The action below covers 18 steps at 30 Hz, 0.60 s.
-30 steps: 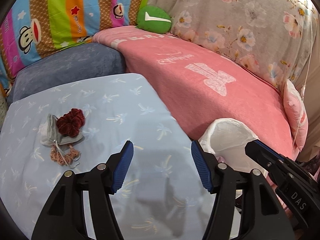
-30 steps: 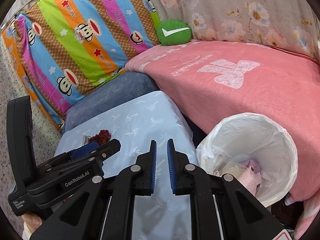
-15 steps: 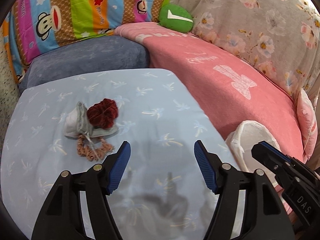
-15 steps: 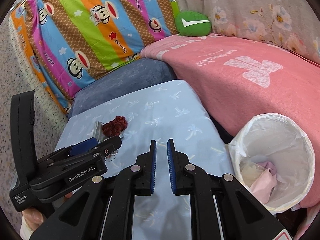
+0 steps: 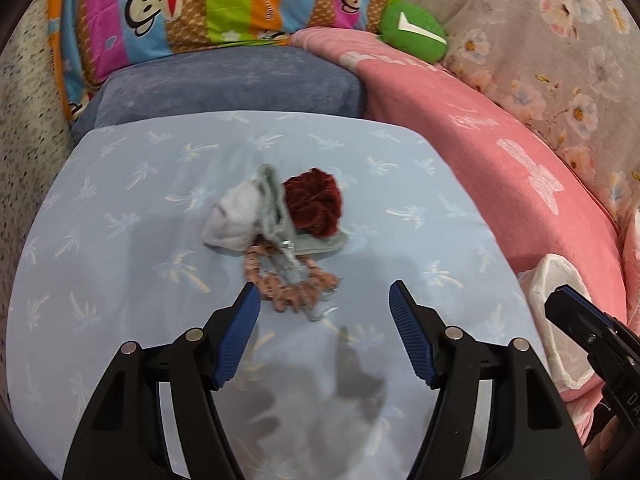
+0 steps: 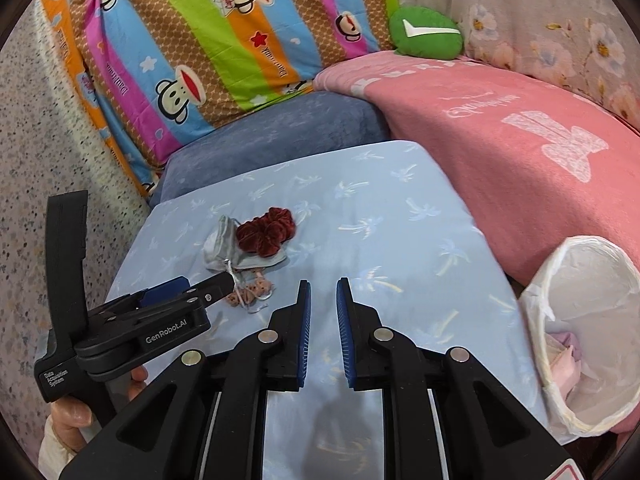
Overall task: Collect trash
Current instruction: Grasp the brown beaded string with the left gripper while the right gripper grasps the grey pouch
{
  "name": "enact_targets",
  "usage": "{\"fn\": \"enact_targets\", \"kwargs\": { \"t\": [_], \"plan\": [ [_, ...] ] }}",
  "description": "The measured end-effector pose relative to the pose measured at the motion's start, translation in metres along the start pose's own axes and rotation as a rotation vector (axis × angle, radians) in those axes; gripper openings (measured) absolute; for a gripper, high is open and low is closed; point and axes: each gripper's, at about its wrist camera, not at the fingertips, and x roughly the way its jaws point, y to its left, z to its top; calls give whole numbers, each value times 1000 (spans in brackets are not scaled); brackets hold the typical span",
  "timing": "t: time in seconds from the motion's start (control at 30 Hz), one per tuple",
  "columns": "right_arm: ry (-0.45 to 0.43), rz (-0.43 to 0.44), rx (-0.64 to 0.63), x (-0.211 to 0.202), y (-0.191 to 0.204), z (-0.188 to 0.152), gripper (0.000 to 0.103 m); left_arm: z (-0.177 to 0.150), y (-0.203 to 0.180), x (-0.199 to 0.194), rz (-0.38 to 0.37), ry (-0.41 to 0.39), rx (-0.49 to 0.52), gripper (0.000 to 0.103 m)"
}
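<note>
Lying on the light-blue palm-print cushion (image 5: pixel 120 216) is a small heap of trash items: a dark red velvet scrunchie (image 5: pixel 314 208), a grey-white drawstring pouch (image 5: pixel 244 216) touching its left side, and a pink coiled hair tie (image 5: pixel 292 288) just in front of both.

Left gripper (image 5: pixel 324 300): jaws wide, having just been opening; nothing between them. The blue pads (image 5: pixel 240 336) stand near the front edge of the heap, the left one just beside the pink coiled hair tie; contact cannot be confirmed. In the right wrist view the same gripper (image 6: pixel 224 280) reaches in from the left, its tip at the heap, with a hand (image 6: pixel 72 412) on its handle.

Right gripper (image 6: pixel 323 284): jaws narrow, a slim gap between the pads, nothing held. It hovers over the bare cushion, to the right of the heap.

Trash bin (image 6: pixel 588 340): lined with a white bag, positioned at the right edge of the cushion, against the pink blanket (image 6: pixel 520 132). Crumpled pink-white paper (image 6: pixel 564 356) lies inside.

Background: a green cushion with a white mark (image 6: pixel 426 32) rests beside a striped monkey-print cover (image 6: pixel 200 48) and a floral cover (image 5: pixel 560 40).
</note>
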Motion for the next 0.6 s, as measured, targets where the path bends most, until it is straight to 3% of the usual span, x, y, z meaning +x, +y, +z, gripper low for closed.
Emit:
{"fn": "enact_targets", "kwargs": {
  "t": [0.33,0.6],
  "plan": [
    [58,30,-37,42,29,2,16,2,50,26,35,43,-86,64],
    [92,45,-55,73,46,6,16,7,53,49,20,73,-92,63]
  ]
}}
